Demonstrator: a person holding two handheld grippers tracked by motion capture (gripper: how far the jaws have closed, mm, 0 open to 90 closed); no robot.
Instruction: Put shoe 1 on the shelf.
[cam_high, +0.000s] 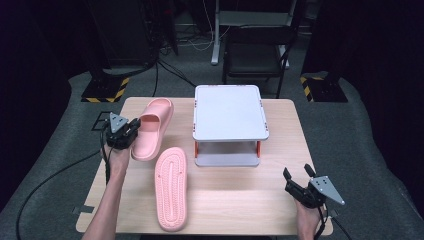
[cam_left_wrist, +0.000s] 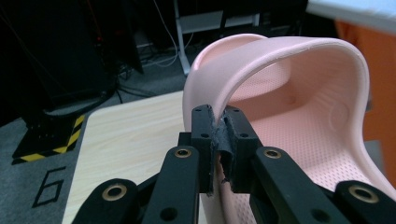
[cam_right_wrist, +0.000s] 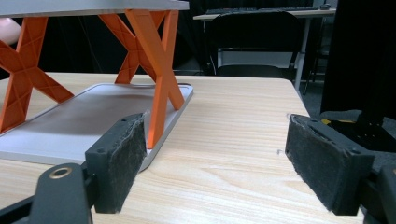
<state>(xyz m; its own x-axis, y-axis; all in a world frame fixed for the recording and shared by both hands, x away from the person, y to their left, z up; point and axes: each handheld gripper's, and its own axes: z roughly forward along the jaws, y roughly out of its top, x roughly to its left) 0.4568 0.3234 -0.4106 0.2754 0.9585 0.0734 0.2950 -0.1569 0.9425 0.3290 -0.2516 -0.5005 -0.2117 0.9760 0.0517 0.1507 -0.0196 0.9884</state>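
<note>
Gripping the strap edge of a pink slipper (cam_high: 152, 129) at the left of the table (cam_high: 235, 200), my left gripper (cam_high: 131, 131) has its jaws pinched tight on the thin rubber, as the left gripper view shows close up. A second pink slipper (cam_high: 171, 188) lies sole up just near of it, toward the table's near edge. My right gripper (cam_high: 298, 179) hovers at the near right corner with jaws spread wide, nothing between them. Between and beyond my hands stands a grey two-tier rack (cam_high: 228, 112) on orange legs, near the far edge.
</note>
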